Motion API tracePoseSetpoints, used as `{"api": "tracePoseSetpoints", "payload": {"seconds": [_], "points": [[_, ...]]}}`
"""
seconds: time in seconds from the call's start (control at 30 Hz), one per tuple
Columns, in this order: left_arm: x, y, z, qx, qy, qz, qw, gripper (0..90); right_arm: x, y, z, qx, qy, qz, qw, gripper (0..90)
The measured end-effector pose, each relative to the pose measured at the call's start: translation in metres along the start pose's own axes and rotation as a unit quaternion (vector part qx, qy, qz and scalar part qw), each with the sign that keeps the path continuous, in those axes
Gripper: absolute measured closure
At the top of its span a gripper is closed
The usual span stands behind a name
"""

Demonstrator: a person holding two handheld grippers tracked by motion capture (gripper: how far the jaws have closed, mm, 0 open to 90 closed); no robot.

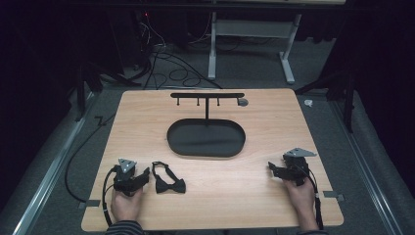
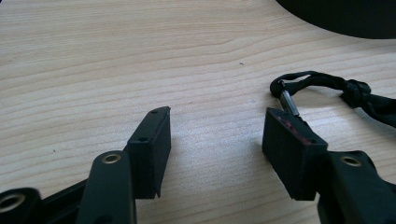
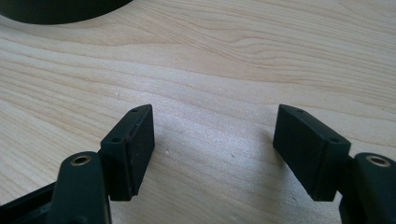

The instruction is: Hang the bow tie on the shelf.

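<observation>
Grippers are held low over the wooden table, one in each hand. Left gripper: jaws spread wide, nothing between them; a black bow tie is laid just beside it, the strap's metal clasp close to one jaw. Right gripper: jaws spread wide over bare wood. Behind them, a black oval tray with a hook rack is placed mid-table.

Pale matt wood-grain table, matt black tray, black cloth bow tie
</observation>
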State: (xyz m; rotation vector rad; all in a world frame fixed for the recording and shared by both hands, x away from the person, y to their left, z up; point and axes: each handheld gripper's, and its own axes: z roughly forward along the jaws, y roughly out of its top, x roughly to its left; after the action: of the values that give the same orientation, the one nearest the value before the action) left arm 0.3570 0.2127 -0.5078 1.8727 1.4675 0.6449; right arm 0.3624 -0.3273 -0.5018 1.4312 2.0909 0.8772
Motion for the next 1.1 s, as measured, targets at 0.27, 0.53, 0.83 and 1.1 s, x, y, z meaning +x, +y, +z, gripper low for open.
{"api": "tracePoseSetpoints", "payload": {"seconds": [0.27, 0.53, 0.83, 1.1], "points": [[-0.0007, 0.0001, 0.0002, 0.001, -0.001, 0.001, 1.0, 39.9, 0.0002, 0.0, -0.0001, 0.001, 0.0, 0.002, 1.0, 30.8], [-0.0004, 0.0001, 0.0003, 0.0, -0.004, -0.001, 1.0, 40.7, 0.0002, 0.0, -0.0001, 0.001, 0.0, 0.002, 1.0, 30.8], [-0.0002, 0.0001, 0.0001, 0.0, -0.004, 0.0, 1.0, 41.1, 0.0002, 0.0, 0.0, 0.0, 0.001, 0.002, 1.0, 30.8], [-0.0004, 0.0001, 0.0, 0.001, -0.003, 0.0, 1.0, 41.2, 0.0001, -0.0001, 0.0001, -0.001, 0.0, 0.003, 1.0, 30.8]]}}
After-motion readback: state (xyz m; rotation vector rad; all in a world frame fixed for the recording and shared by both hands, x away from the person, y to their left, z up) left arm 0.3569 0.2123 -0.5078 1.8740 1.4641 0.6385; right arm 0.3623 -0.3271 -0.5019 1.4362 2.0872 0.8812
